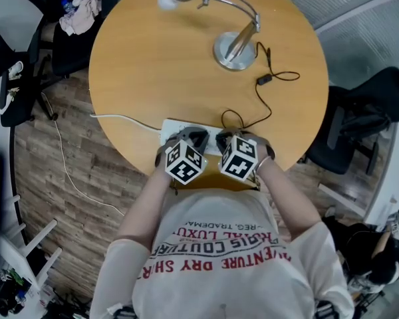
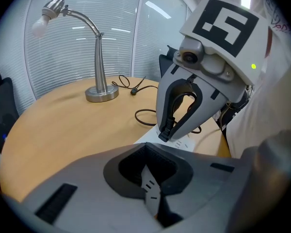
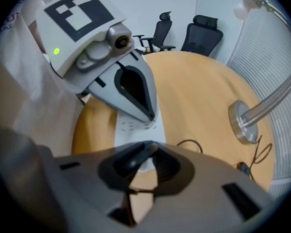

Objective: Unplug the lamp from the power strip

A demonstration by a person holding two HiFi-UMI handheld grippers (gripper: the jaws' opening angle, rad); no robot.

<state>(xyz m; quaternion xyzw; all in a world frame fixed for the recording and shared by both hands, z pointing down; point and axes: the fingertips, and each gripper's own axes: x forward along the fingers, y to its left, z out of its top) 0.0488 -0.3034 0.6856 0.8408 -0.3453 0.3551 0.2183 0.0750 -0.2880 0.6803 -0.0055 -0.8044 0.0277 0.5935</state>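
Note:
A silver desk lamp (image 1: 236, 45) stands at the far side of the round wooden table (image 1: 153, 65). Its black cord (image 1: 266, 95) runs back to a white power strip (image 1: 176, 130) at the near edge. My right gripper (image 1: 224, 140) is over the strip's right part, jaws closed on the lamp's black plug (image 3: 131, 159). In the left gripper view the right gripper (image 2: 166, 132) has its tips down at the strip (image 2: 184, 142). My left gripper (image 3: 150, 118) is shut, its tips resting on the strip (image 3: 136, 130) beside the plug.
A white cable (image 1: 120, 118) leaves the strip to the left and drops off the table to the floor. Black office chairs stand at the upper left (image 1: 73, 38) and the right (image 1: 366, 111). The person's torso is right at the table's near edge.

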